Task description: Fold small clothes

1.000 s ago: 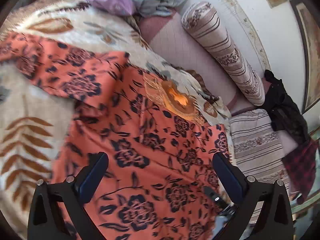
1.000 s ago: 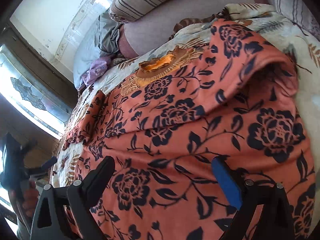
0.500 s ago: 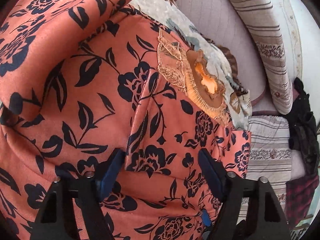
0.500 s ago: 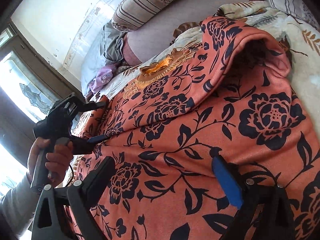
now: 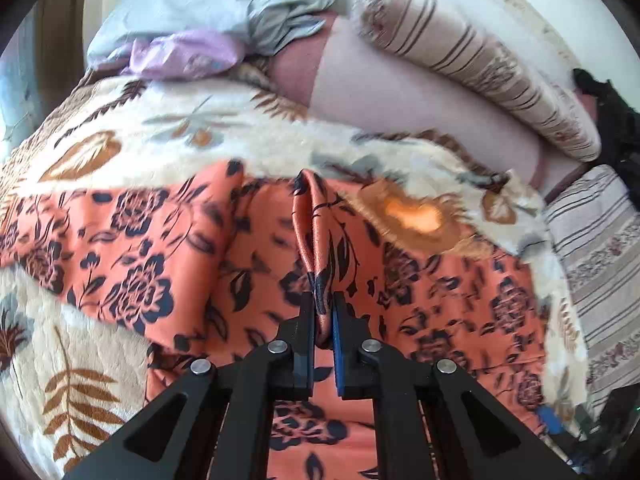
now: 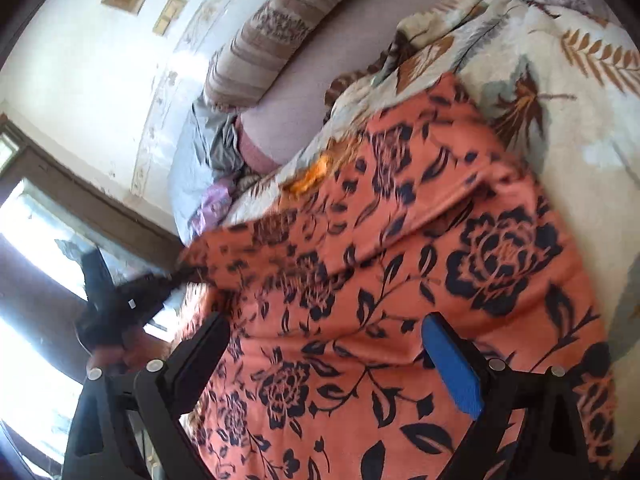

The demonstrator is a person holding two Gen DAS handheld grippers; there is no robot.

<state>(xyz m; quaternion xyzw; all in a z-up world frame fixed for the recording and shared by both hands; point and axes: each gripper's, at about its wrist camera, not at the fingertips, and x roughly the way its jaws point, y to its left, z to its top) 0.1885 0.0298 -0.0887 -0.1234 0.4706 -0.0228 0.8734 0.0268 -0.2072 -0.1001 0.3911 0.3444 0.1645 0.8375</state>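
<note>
An orange garment [image 5: 132, 248] with dark blue flowers and a gold embroidered neckline [image 5: 412, 216] lies spread on a cream leaf-patterned blanket [image 5: 208, 136]. My left gripper [image 5: 322, 308] is shut on a pinched ridge of the garment's cloth, which stands up between its fingers. In the right wrist view the same garment [image 6: 400, 280] fills the frame. My right gripper [image 6: 324, 340] stands open just above it, with cloth below the gap and nothing pinched. The left gripper [image 6: 176, 276], held by a hand, shows at the garment's left edge there.
A striped bolster [image 5: 472, 60] lies along the wall behind the blanket. Grey and lilac clothes [image 5: 224, 12] are piled at the back left, dark clothes [image 5: 616, 120] at the far right. A striped cushion [image 5: 600, 248] sits right of the blanket. A window [image 6: 36, 240] is at the left.
My left gripper went from wide open to shut, pinching a fold of the orange garment, and tipped toward the far blanket. The right gripper stayed open and shifted over the cloth.
</note>
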